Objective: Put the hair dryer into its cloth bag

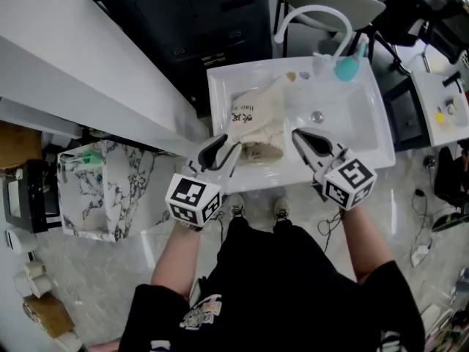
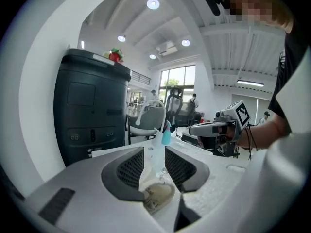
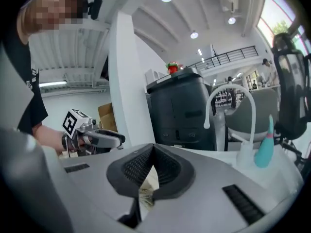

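A cream cloth bag [image 1: 258,116] with dark print lies in the left half of the white basin [image 1: 366,123]. It looks full, and no hair dryer shows outside it. My left gripper [image 1: 223,147] hovers over the basin's front rim near the bag's near end, open, with nothing between its jaws. The bag's end [image 2: 158,194] shows below them in the left gripper view. My right gripper [image 1: 298,134] hangs over the basin right of the bag, shut and empty. In the right gripper view a bit of the bag [image 3: 147,191] shows under the shut jaws.
A white curved faucet [image 1: 308,17] and a teal bottle [image 1: 350,64] stand at the basin's back edge, and the drain [image 1: 316,116] lies in its middle. A dark cabinet [image 1: 198,20] stands behind. A marble-patterned box [image 1: 102,189] sits on the floor to the left.
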Tool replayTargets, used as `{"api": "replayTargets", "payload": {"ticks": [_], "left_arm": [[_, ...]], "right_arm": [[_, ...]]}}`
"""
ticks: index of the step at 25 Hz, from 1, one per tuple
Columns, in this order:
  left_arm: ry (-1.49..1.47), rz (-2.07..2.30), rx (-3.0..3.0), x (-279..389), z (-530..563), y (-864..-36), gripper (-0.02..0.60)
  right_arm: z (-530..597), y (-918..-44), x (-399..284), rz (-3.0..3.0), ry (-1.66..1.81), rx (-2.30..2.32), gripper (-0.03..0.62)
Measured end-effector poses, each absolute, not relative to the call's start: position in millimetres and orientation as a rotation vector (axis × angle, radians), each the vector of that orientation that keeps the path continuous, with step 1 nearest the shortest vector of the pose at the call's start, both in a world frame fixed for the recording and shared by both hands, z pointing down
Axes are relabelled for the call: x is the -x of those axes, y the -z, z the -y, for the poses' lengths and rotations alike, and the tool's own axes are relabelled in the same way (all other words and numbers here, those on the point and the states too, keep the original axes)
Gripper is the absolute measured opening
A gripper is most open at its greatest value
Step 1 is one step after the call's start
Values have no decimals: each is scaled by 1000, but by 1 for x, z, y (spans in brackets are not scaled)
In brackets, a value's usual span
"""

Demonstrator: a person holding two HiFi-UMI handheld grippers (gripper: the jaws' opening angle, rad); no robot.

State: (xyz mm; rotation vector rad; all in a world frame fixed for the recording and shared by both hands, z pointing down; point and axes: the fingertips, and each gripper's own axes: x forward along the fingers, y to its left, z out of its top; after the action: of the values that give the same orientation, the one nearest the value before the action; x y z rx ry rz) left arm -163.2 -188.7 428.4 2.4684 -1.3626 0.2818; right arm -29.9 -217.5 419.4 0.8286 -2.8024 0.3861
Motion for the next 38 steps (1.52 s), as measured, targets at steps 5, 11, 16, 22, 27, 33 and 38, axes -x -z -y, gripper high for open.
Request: {"api": "replayTargets", "payload": {"ticks": [5,11,16,22,27,33,38], "left_arm": [[-243,1485,-2480,149,177,-399,132],[-199,1654,-2452,130,147,-380,132],[-197,1743,-2391,124,115,-377,132],[-219,1801,-2351,128,77,-376,130],[-216,1818,-2345,132,50,-376,121],[-205,1802,-2358,133,8,-368,19],[-208,1744,-2400,121,-21,-370,3]], "right_arm": [[215,-384,14,2848,-167,-774,-3],[202,-366,2,2922,-109,-660,-3],[188,-363,5,2946,-121,-559,-3],[164,-363,15,2970,-150,-502,-3],[139,-363,23,2976,-181,-494,-3],[96,-357,20,2957,-179,-538,-3],[60,-355,4,2944,-169,-625,-3]]}}
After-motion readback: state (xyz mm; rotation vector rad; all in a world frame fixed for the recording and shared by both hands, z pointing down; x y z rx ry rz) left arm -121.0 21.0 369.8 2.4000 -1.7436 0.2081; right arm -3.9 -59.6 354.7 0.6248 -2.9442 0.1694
